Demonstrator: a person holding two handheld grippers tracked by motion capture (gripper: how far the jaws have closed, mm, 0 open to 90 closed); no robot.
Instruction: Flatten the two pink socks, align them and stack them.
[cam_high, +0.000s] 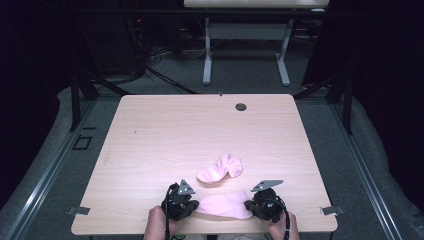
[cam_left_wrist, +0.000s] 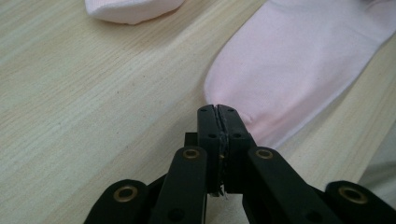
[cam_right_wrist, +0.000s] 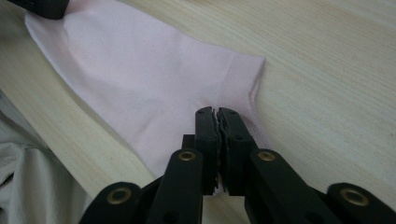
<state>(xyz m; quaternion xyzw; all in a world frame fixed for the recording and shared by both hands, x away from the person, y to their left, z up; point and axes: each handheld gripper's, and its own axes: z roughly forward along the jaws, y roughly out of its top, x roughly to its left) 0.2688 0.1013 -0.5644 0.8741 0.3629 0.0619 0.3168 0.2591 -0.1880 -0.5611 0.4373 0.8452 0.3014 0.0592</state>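
High view: a pale wood-grain desk (cam_high: 165, 135) stands on grey carpet in a dim room hung with dark curtains. A small round grommet (cam_high: 241, 106) sits near the far edge of the desk, and the white legs of a second table (cam_high: 207, 55) stand beyond it, with cables trailing on the floor just left of those legs. Metal rails run along the floor on both sides of the desk.

Take the grommet as the marker. Well toward the near edge from it, and a little left, a crumpled pink sock (cam_high: 220, 168) lies on the bare wood. Nearer still, right at the near edge, a flat pink sock (cam_high: 226, 204) is spread out between the two claws.

The left claw (cam_high: 192, 206) is clenched on the rounded toe end of the flat pink sock; the left gripper view shows the black jaws pressed together with a pinch of pink fabric puckered at their tips. The right claw (cam_high: 248, 206) is clenched on the ribbed cuff end of the same sock, and the right gripper view shows the cloth gathered between the closed jaws. Both of the person's hands hold the grippers at the near edge of the desk.
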